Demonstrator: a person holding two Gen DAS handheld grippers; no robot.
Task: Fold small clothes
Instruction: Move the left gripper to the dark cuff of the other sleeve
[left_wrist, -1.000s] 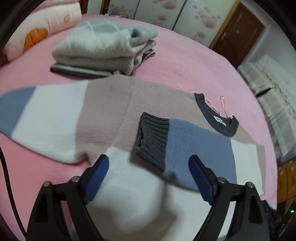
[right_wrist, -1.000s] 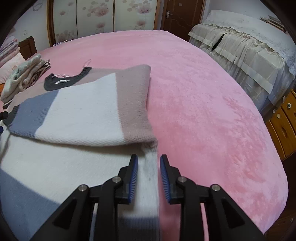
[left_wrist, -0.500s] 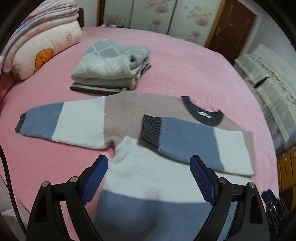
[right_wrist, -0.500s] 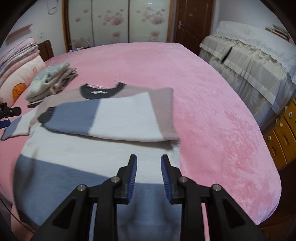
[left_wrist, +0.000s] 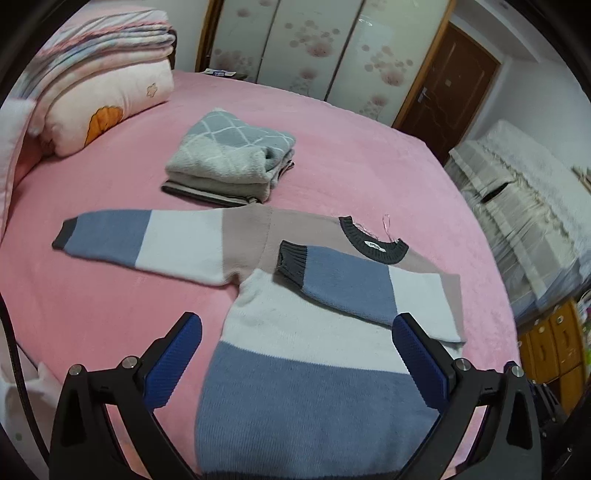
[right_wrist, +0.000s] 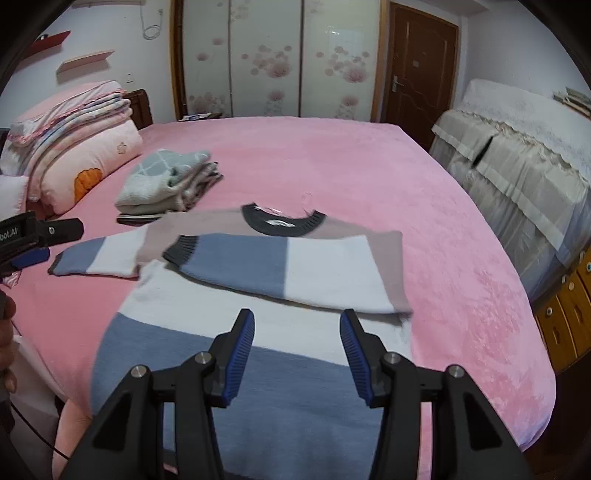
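A small colour-block sweater (left_wrist: 314, 332) lies flat on the pink bed (left_wrist: 351, 147), its hem toward the cameras and its dark ribbed collar (left_wrist: 373, 243) toward the far side. Its body runs in bands of mauve, white and blue. 1 sleeve (left_wrist: 354, 284) is folded across the chest, its dark cuff (left_wrist: 291, 264) resting near the middle of the garment; the other sleeve (left_wrist: 147, 238) stretches straight out over the blanket on the left in the left wrist view, ending in a dark cuff. The left gripper (left_wrist: 297, 360) hangs above the lower part of the sweater with its blue-padded jaws spread as wide as they go, having just been opening, and nothing is between them. The right gripper (right_wrist: 297, 347) is also above the hem area, its jaws apart after just opening, with no cloth pinched; the fabric beneath lies flat and clear of the pads. In the right wrist view the left gripper shows at the left edge (right_wrist: 33, 240), with part of a hand (right_wrist: 5, 332) below it. Behind the sweater, near its outstretched sleeve, sits a stack of folded clothes (left_wrist: 229, 162) topped by a grey diamond-patterned knit. A pile of folded bedding (left_wrist: 92, 85) rests at the head of the bed, and floral wardrobe doors (right_wrist: 273, 55) and a brown door (right_wrist: 417, 62) stand beyond.
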